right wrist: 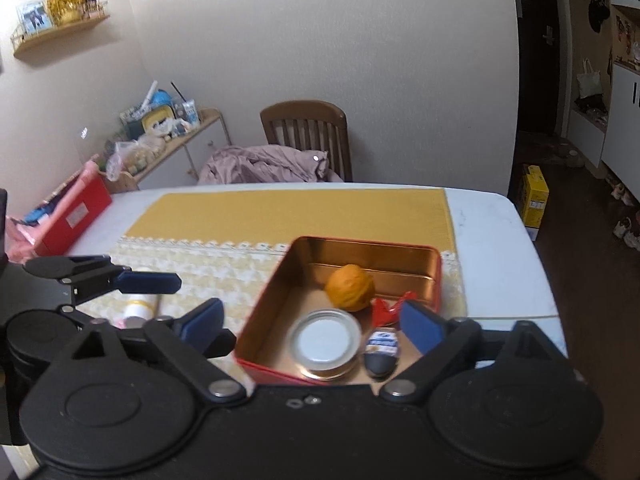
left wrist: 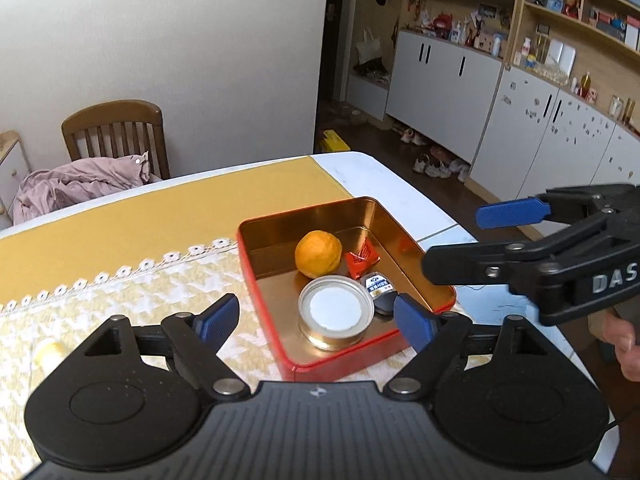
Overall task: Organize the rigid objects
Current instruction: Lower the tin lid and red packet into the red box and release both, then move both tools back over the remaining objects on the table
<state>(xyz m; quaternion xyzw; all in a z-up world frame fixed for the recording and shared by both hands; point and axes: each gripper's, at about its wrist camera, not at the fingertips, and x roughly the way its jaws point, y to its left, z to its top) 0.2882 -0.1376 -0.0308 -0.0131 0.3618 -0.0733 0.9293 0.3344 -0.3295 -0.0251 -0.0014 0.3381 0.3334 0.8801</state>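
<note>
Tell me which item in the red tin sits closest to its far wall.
The orange. It sits deepest in the red tin, behind the round lidded jar, the red wrapper and the small blue-and-white packet.

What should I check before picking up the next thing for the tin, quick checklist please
1. Left gripper empty, jaws apart: ok.
2. Right gripper empty, jaws apart: ok.
3. Tin flat on the cloth: ok.
4. Orange, jar lid, red packet and small sachet lying inside the tin: ok.
5. Bare floor left in the tin's far corner: ok.
6. Bottle on the cloth beside the tin, grip point free: cannot tell, partly hidden.
</note>
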